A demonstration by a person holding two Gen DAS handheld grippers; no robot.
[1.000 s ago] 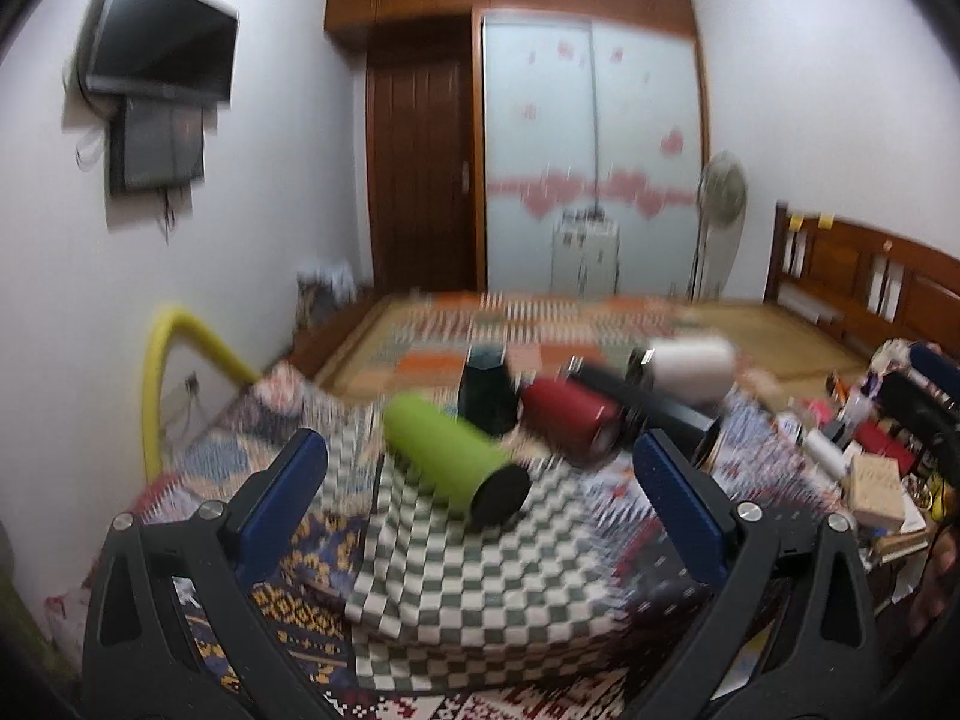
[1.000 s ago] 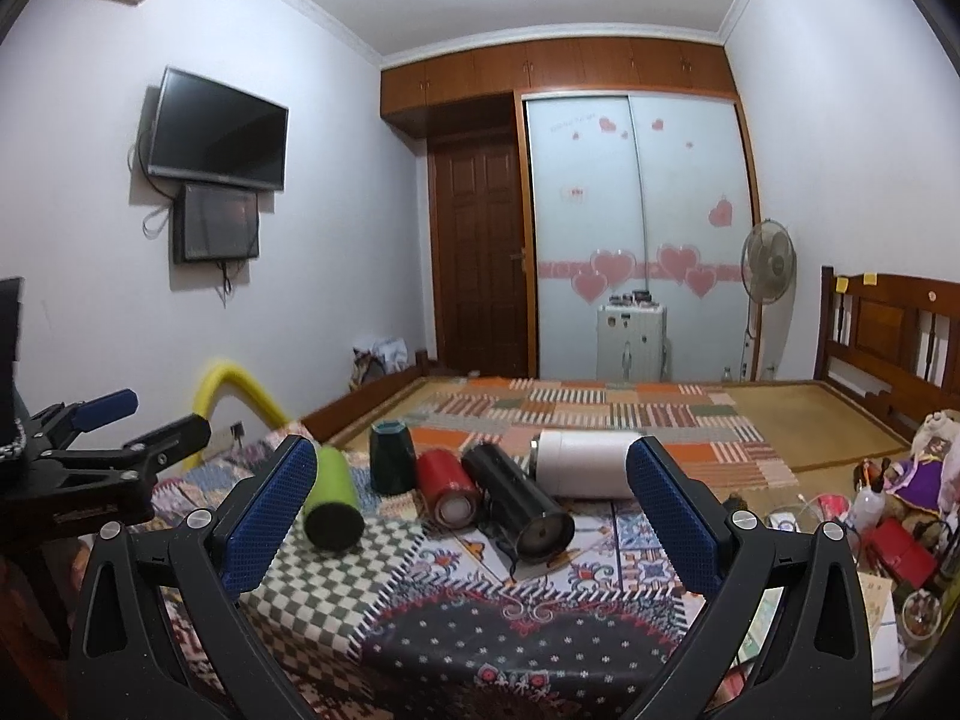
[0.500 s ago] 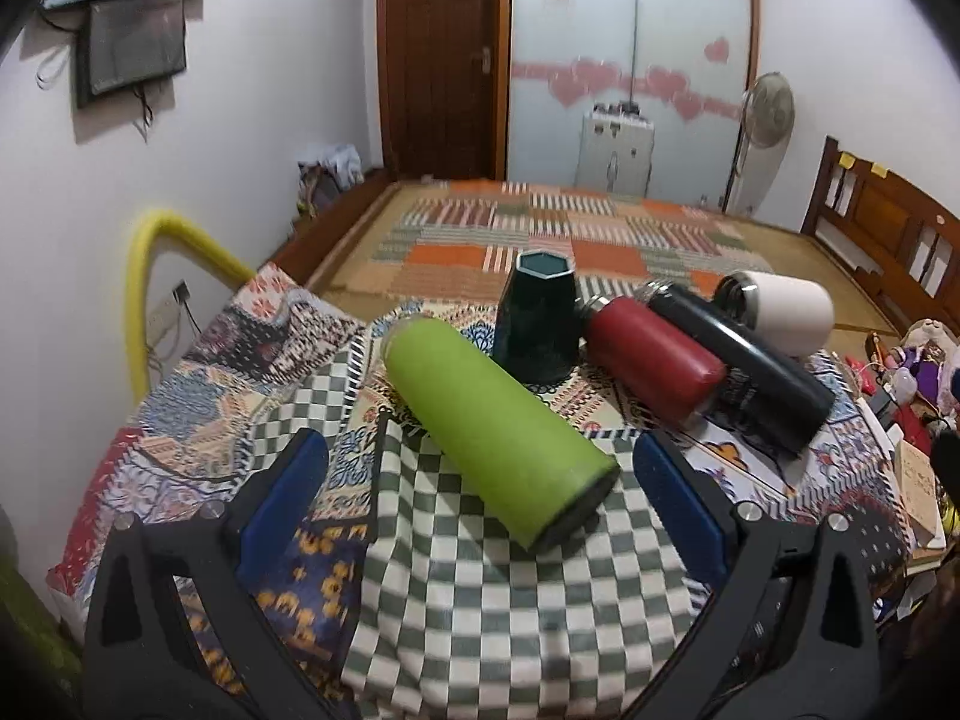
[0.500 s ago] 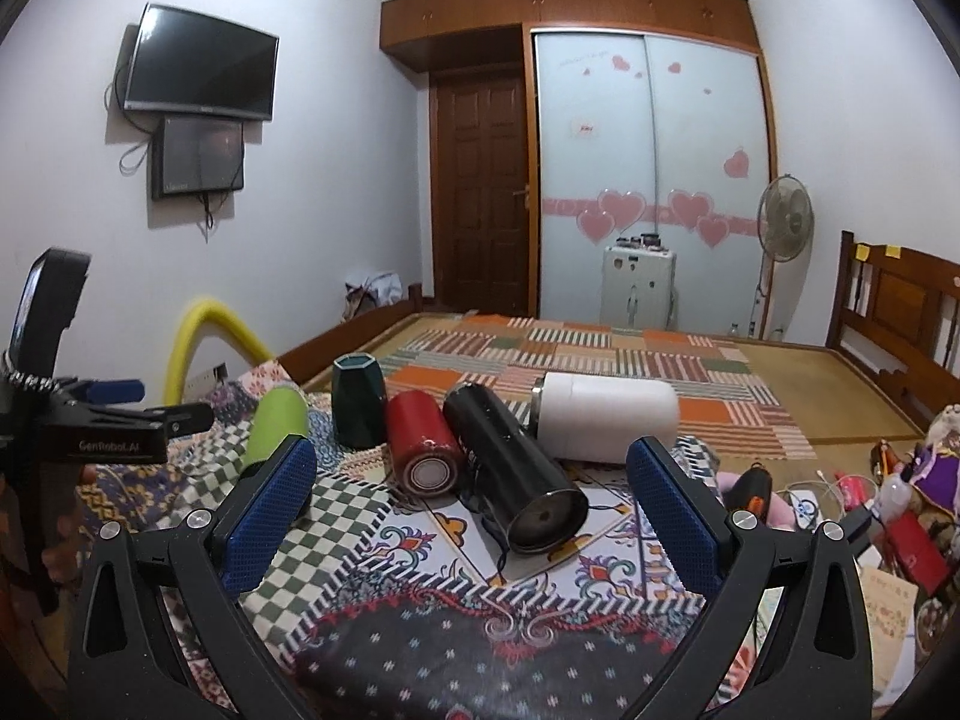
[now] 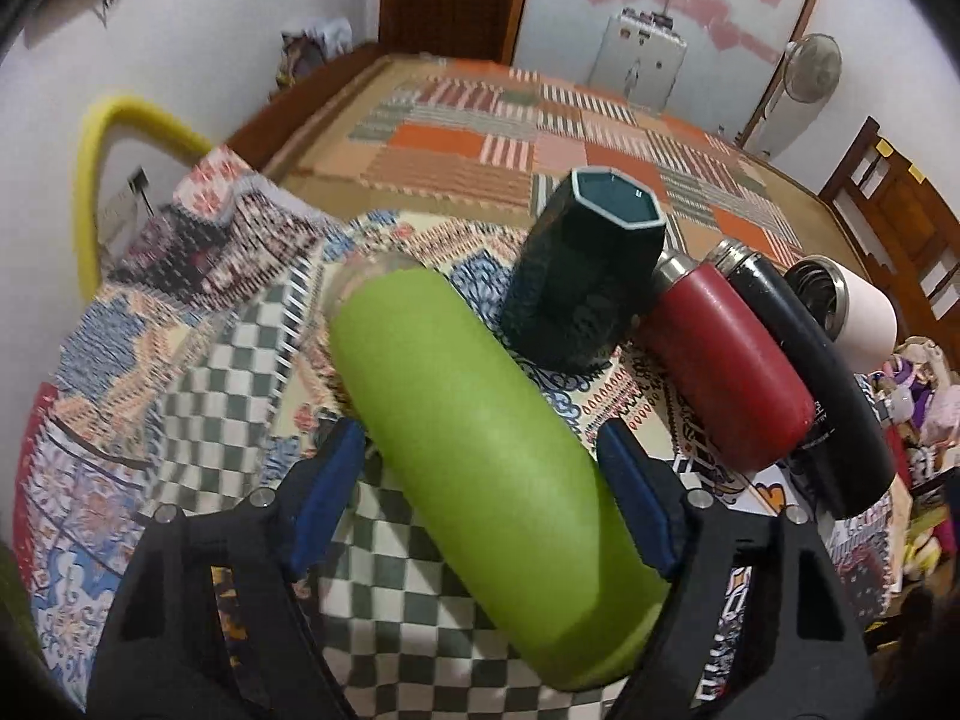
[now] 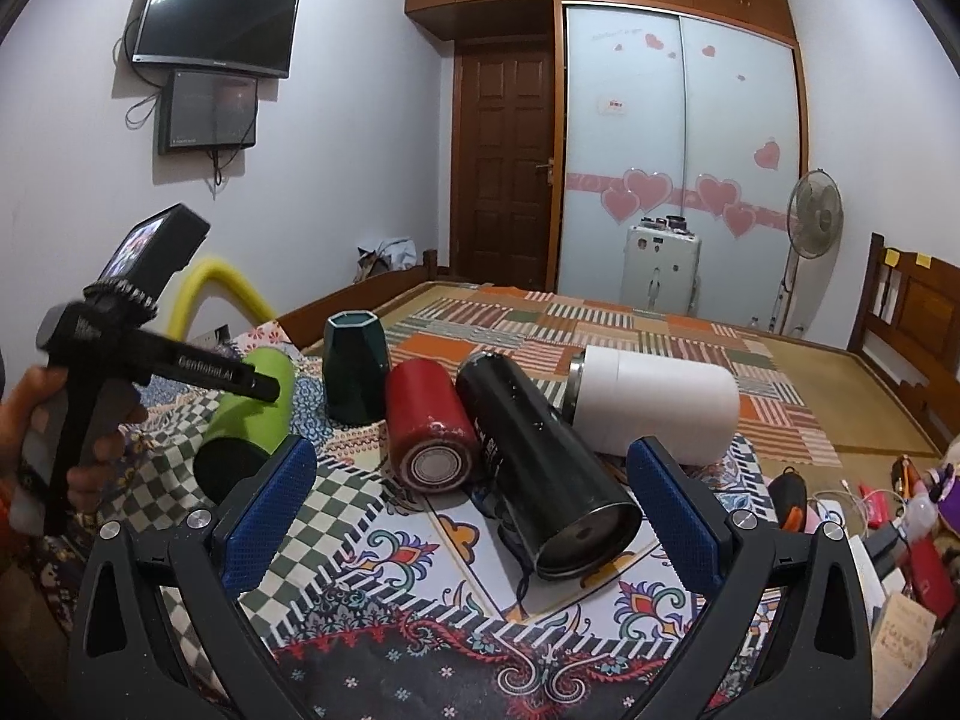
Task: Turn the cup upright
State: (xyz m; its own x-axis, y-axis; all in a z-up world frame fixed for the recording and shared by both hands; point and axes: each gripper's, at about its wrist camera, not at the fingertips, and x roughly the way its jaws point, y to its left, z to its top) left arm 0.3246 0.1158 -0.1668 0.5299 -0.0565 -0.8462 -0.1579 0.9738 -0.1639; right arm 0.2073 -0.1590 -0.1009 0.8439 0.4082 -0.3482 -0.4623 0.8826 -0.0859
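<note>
A lime green cup (image 5: 480, 456) lies on its side on the patterned cloth. My left gripper (image 5: 480, 450) straddles it, one blue pad on each side, jaws close to its body; contact is not clear. In the right wrist view the green cup (image 6: 252, 414) lies at the left under the left gripper (image 6: 180, 366). Beside it lie a red cup (image 6: 429, 426), a black cup (image 6: 540, 468) and a white cup (image 6: 654, 408). A dark green hexagonal cup (image 6: 354, 366) stands mouth down. My right gripper (image 6: 468, 498) is open and empty, in front of the red and black cups.
The patterned cloth (image 6: 390, 546) covers the table. Clutter of small items (image 6: 900, 510) lies at the right edge. A yellow foam arch (image 5: 114, 138) stands at the far left. A bed frame (image 6: 912, 300) is behind on the right.
My left gripper has moved forward and down until its jaws straddle the green cup, and they have narrowed. My right gripper has come a little closer to the red and black cups.
</note>
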